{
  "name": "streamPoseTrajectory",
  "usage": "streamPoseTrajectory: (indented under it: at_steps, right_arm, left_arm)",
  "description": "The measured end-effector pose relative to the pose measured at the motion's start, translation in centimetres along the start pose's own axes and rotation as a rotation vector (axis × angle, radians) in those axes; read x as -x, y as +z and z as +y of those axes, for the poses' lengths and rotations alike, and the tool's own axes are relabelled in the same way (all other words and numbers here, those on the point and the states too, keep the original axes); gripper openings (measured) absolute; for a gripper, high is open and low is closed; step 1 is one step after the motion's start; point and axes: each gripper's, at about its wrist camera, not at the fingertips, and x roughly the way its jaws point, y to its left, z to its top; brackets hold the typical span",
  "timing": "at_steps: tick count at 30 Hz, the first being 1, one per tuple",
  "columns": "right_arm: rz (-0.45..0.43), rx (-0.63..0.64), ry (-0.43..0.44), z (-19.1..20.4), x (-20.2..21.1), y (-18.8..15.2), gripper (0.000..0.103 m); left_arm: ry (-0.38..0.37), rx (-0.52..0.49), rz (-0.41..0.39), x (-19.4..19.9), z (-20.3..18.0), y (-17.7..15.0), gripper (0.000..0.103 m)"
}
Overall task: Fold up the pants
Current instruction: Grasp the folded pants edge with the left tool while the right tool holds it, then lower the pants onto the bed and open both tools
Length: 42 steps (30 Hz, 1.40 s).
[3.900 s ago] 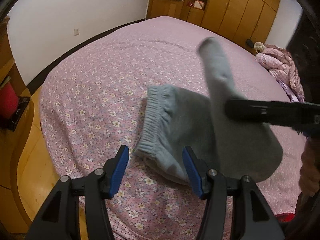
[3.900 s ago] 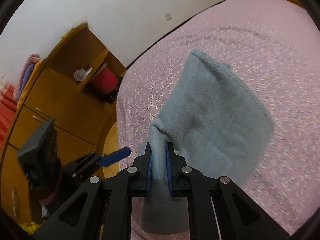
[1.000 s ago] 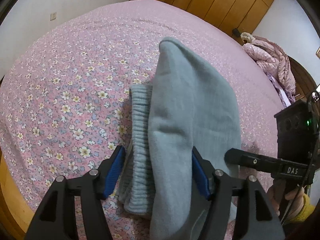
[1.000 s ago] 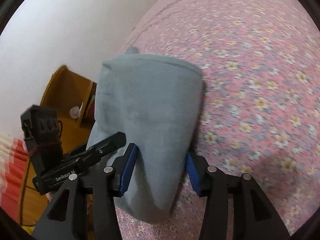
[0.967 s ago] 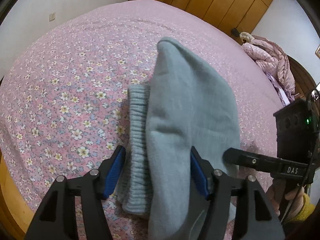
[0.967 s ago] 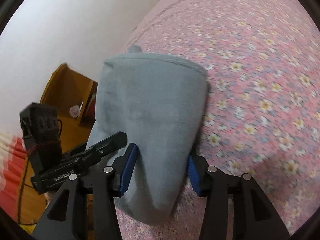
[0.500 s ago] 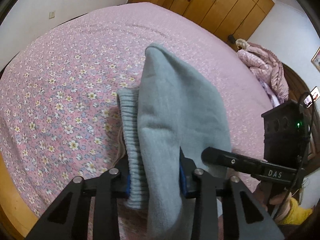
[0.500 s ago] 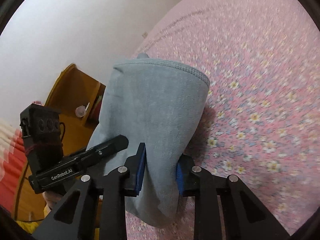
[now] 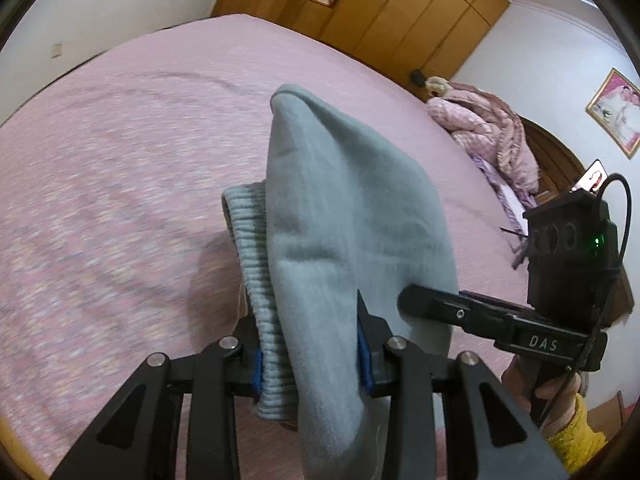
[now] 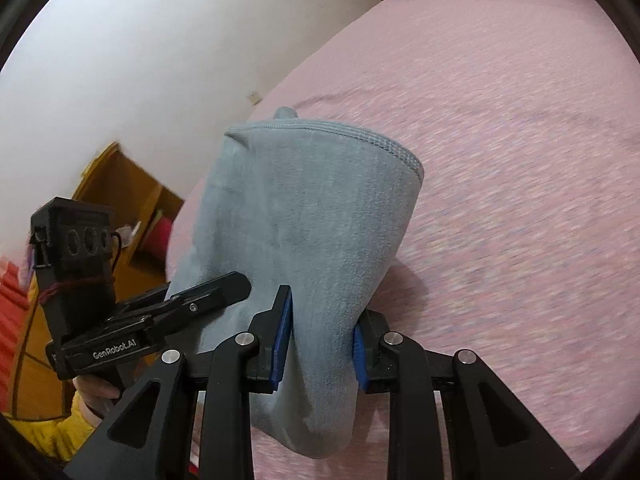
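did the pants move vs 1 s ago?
Yes. The folded pants lay flat on the bed then; now both hand-held grippers hold them lifted clear, shadow below.

A wide bed (image 9: 120,128) with a pink flowered sheet (image 10: 520,160) fills both views. A rumpled pink quilt (image 9: 492,128) lies heaped at the bed's far right corner, near the wooden wardrobes.
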Motion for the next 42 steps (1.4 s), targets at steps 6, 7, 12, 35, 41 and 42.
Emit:
streamPoseTrajectory:
  at_steps: [6, 7, 12, 35, 41, 42]
  right_arm:
    - [-0.005, -0.004, -0.097, -4.1, 2.0, 3.0, 0.028]
    - [-0.001, -0.006, -0.108, -4.6, 2.1, 3.4, 0.028]
    - [0.031, -0.051, -0.167, -7.6, 1.7, 5.2, 0.028]
    - [-0.061, -0.147, -0.309, -9.3, 3.5, 1.8, 0.041]
    - [-0.089, -0.122, -0.322, -7.2, 4.7, -0.2, 0.041]
    - [-0.108, -0.110, -0.322, -6.6, 5.1, -0.3, 0.041]
  left_arm:
    - [-0.058, -0.062, 0.010, -4.3, -4.4, 3.3, 0.035]
    - [-0.067, -0.065, 0.014, -5.1, -4.9, 3.8, 0.035]
    - [-0.089, -0.064, 0.055, -9.0, -6.3, 6.1, 0.035]
    - [-0.029, -0.047, 0.134, -10.0, -5.7, 5.9, 0.051]
    - [-0.032, -0.067, 0.156, -9.7, -6.8, 4.3, 0.026]
    - [-0.025, -0.069, 0.153, -9.5, -6.7, 4.1, 0.011]
